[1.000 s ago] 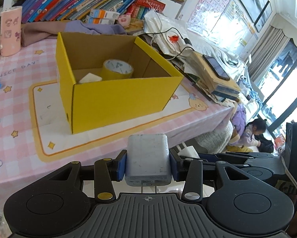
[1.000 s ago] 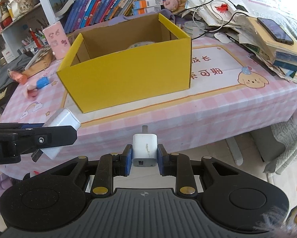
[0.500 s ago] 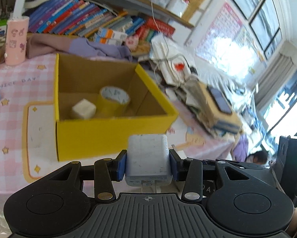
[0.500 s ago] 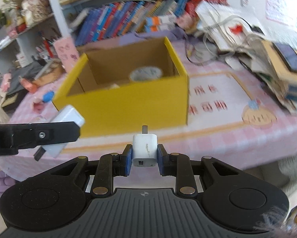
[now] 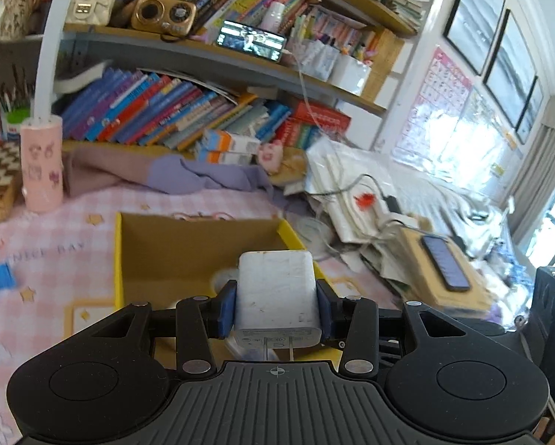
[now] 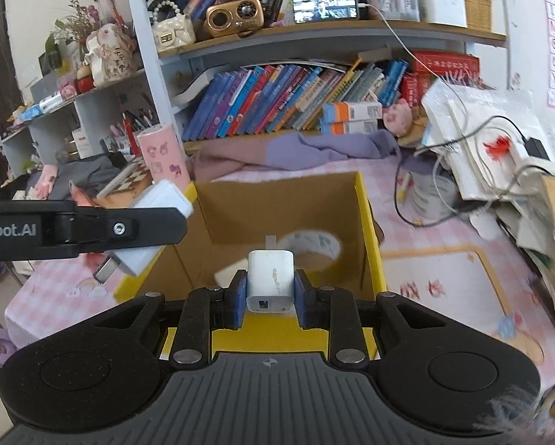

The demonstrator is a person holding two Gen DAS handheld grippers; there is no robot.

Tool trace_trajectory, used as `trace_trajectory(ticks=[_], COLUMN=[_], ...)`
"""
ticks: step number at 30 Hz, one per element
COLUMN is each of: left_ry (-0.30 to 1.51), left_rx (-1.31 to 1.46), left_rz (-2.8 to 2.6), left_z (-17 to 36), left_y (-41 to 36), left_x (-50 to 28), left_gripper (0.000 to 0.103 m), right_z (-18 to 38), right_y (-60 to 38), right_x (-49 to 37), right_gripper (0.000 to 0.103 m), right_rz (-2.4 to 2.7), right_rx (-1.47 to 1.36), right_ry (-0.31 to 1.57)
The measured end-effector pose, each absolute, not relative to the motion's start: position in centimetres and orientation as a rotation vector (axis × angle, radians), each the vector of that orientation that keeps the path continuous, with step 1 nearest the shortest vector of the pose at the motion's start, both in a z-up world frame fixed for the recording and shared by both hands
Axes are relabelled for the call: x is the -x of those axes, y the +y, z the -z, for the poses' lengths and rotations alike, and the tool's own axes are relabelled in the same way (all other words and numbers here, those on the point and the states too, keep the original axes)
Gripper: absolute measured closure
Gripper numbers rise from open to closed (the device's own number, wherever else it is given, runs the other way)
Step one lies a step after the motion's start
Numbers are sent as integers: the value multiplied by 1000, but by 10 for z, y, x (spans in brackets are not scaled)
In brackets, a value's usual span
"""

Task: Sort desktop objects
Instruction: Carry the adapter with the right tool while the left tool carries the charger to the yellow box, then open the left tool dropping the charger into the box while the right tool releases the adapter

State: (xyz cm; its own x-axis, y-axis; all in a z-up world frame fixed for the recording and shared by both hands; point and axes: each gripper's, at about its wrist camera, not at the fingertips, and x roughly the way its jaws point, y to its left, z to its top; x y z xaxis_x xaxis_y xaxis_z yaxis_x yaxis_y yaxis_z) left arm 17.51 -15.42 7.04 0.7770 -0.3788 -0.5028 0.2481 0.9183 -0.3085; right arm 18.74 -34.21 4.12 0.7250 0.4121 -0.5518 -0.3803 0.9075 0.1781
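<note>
Over the pink checked worktop (image 6: 444, 270), both tools hang above an open yellow cardboard box (image 6: 368, 222). Left tool (image 5: 276, 298): blue pads clamped on a large white charger block (image 5: 276, 289), prongs pointing back toward the camera. Right tool (image 6: 271, 289): fully closed on a small white USB charger (image 6: 271, 278), port facing the camera, prong toward 12 o'clock. Inside the box, a roll of yellowish tape (image 6: 314, 246) sits at 1 o'clock of the small charger; a pale blurred item lies at 10 o'clock, identity unclear. In the right wrist view the left tool enters from 9 o'clock, its block over the box's near-left corner. Pink cylinder holder (image 6: 162, 157) stands beyond the box at 11 o'clock.
</note>
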Motion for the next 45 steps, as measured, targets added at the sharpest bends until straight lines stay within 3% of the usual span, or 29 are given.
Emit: trace_trajectory(ticks=[11,24,45], left_ry=[698,801,827], left_rx=[129,-30,-35], left_rz=[243,225,232], left_z=[-31,9,19], left_y=[-154,-173,-174], left_x=[-228,-248,-258], left_gripper=[61,61,60], right_z=[-6,32,41], right_y=[-323,-307,-297], right_x=[-257,-282,-298], right_gripper=[80,79,79], right_rz=[-467,-538,-565], right_rx=[60,210,243], right_ry=[701,829,916])
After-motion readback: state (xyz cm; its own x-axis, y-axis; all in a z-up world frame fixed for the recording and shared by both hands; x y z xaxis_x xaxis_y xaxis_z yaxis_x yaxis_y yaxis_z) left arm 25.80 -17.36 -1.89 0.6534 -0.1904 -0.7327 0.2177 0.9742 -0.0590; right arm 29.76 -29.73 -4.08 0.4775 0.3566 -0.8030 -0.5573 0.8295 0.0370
